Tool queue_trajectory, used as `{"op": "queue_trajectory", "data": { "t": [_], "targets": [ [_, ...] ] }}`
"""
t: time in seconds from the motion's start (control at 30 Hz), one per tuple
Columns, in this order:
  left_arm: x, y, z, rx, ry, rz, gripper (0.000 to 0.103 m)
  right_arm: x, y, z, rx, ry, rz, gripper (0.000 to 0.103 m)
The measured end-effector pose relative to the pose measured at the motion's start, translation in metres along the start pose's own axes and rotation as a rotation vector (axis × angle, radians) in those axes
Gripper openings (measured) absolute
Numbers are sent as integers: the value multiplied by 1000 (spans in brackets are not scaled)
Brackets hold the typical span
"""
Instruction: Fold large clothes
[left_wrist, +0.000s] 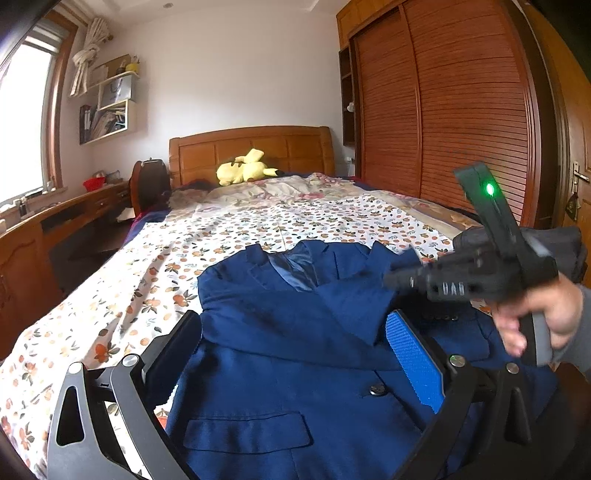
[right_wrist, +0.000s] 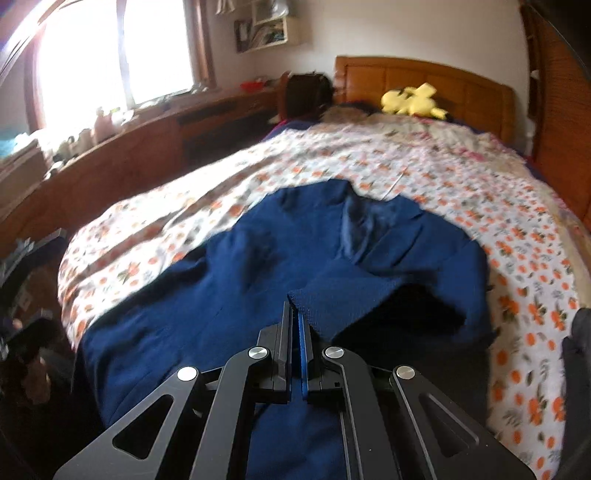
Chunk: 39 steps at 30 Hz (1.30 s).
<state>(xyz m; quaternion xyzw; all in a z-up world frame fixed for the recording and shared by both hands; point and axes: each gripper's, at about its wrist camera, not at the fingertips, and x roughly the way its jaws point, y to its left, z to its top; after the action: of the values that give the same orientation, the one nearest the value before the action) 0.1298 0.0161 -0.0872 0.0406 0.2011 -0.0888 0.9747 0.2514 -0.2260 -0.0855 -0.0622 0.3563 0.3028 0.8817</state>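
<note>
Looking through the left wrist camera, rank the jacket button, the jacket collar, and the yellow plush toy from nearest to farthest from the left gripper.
1. Jacket button, between the left gripper's fingers.
2. Jacket collar, mid-bed, straight ahead.
3. Yellow plush toy, by the headboard.

You had a matt, woven blue cloth jacket with a shinier satin-like lining, lying on a soft printed cotton bedsheet. Your left gripper was matt black plastic with a ribbed blue pad; the headboard was glossy varnished wood.
</note>
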Motion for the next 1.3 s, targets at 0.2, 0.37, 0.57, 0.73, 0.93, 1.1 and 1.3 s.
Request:
{"op": "queue_trajectory", "data": {
  "t": [0.2,0.37,0.57,0.73,0.93,1.1,1.3],
  "targets": [
    [4,0,-1,3,13,5,100,11,6,-27,27,64,-42,15],
    [6,-2,-2,7,17,2,100,-4,4,-49,58,63,-31,33],
    [13,-12,-6,31,29,-11,100,-35,-4,-81,61,58,-79,39],
    [25,-29,-13,58,59,-29,100,-59,-19,-101,61,55,-140,39],
    [50,-54,-18,46,108,-108,100,-79,-41,-114,90,35,-192,48],
    [75,-79,-15,69,144,-127,100,-91,-54,-121,85,6,-209,53],
    [113,-110,-11,102,215,-162,87,-98,-70,-125,94,-23,-209,55]
  ]
}}
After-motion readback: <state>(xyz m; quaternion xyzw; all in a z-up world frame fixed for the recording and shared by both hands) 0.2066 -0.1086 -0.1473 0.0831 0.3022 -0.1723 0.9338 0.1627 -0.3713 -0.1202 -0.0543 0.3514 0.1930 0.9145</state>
